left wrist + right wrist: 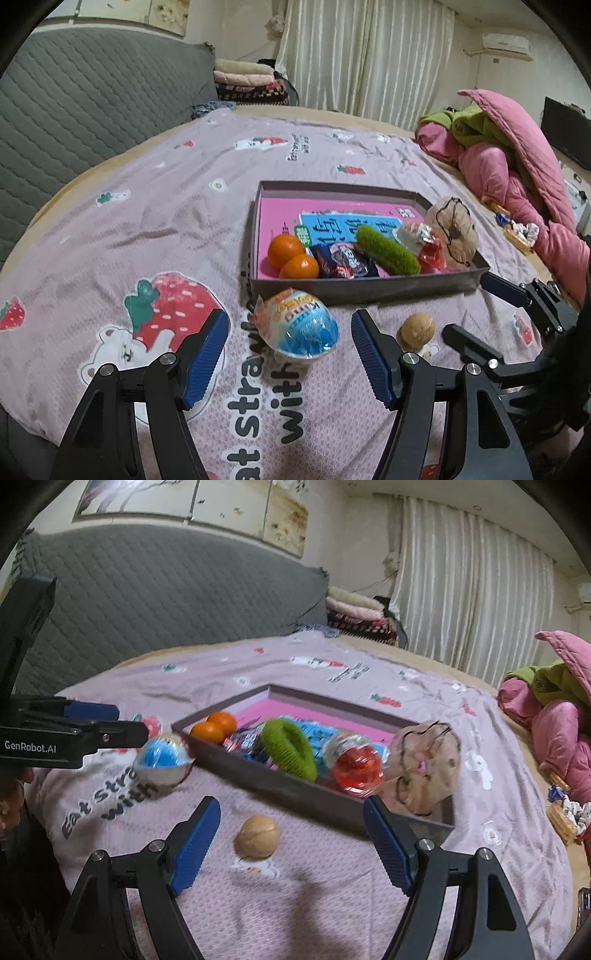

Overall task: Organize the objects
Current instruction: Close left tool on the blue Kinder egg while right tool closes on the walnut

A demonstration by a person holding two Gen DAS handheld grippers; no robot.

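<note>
A blue and white wrapped toy egg (pixel 297 326) lies on the bedsheet just in front of the grey box (pixel 365 286). My left gripper (pixel 290 356) is open, its jaws either side of the egg and not touching it. A walnut (pixel 415 330) lies to the egg's right. In the right wrist view my right gripper (pixel 291 843) is open around the walnut (pixel 257 836), with the egg (pixel 164 758) further left. The box (pixel 295 784) holds two oranges (pixel 291 254), a snack packet (pixel 343 262), a green fuzzy ring (pixel 290 749), a red wrapped egg (pixel 356 768) and a beige plush (pixel 424 771).
A lilac strawberry-print sheet (pixel 147 221) covers the bed. A grey quilted headboard (pixel 81 96) stands at the left. Pink and green bedding (pixel 517 173) is piled at the right, with snack wrappers (pixel 517 229) beside it. The left gripper's body (pixel 55 734) shows at the left of the right wrist view.
</note>
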